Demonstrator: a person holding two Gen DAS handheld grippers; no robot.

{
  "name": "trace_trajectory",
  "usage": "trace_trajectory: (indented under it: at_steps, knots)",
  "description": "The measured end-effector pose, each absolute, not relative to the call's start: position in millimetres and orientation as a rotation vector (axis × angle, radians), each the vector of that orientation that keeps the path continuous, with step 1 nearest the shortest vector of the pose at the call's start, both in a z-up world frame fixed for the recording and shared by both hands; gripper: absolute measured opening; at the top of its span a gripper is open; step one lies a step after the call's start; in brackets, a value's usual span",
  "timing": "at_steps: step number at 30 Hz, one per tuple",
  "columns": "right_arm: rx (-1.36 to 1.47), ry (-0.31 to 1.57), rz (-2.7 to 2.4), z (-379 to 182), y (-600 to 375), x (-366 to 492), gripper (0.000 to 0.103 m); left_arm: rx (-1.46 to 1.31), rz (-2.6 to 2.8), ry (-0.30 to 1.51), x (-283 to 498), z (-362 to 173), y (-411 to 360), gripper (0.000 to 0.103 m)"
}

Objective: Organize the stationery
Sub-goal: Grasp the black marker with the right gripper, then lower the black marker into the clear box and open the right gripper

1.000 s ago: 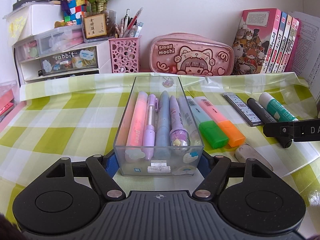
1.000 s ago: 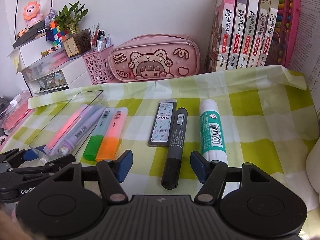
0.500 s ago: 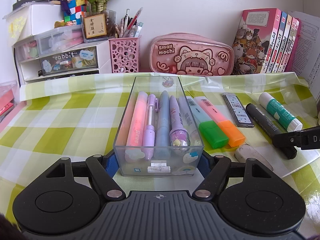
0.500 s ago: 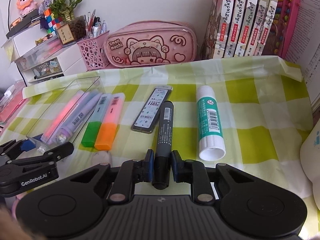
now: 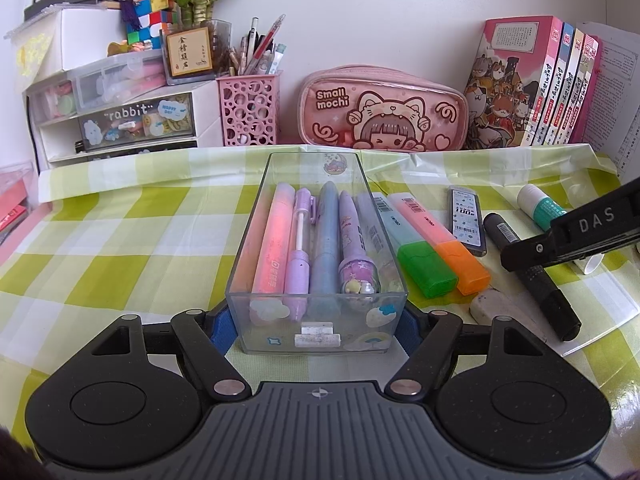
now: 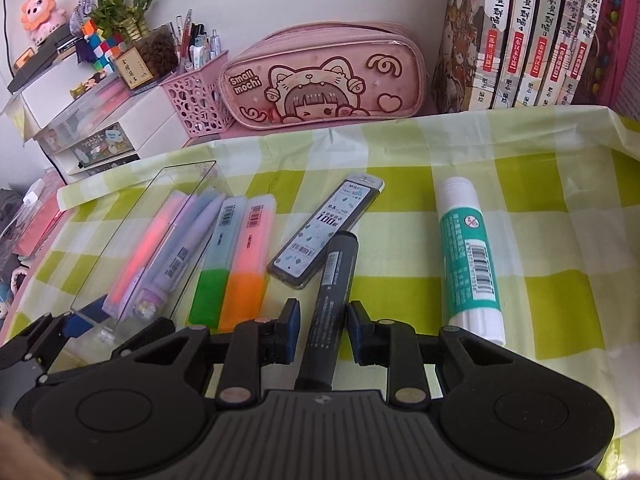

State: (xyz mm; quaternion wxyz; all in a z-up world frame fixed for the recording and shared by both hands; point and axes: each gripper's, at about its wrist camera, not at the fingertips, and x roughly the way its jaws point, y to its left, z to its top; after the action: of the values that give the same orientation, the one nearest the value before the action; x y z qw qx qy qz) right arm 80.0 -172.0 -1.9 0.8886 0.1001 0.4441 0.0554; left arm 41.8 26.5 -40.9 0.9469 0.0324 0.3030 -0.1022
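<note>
- Right gripper (image 6: 323,330) astride black marker (image 6: 330,300) on bench, jaws opening, pads clear: risks leaving marker behind.
- Left gripper (image 5: 316,326) clamped on clear tray (image 5: 256,240); could slide tray if jolted.
- Could nudge lead case (image 6: 326,228) touching marker tip.

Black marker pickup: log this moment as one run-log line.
left gripper: shut on clear pen box | right gripper: jaws opening, black marker between pads, gaps both sides | highlighters, glue stick: on cloth
</note>
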Motion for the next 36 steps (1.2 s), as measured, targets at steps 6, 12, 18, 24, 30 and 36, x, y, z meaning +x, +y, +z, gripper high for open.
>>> trace_trajectory:
  at_steps: [6,12,18,24,30,36]
  knots:
    - [0.215,0.917,0.099,4,-168,88,0.045,0.066,-0.209,0.618,42,-41,26,0.073]
    - [0.302,0.863,0.157,30,-164,90,0.045,0.066,-0.211,0.617,43,-42,25,0.073]
    - [0.535,0.880,0.281,42,-157,114,0.045,0.068,-0.217,0.618,42,-42,24,0.073]
    - [0.645,0.950,0.340,32,-125,148,0.045,0.066,-0.224,0.617,42,-41,24,0.074]
    - [0.697,1.034,0.357,12,-109,173,0.045,0.059,-0.238,0.617,42,-41,26,0.074]
    - [0.729,1.075,0.346,0,-105,184,0.045,0.059,-0.252,0.618,42,-41,26,0.075]
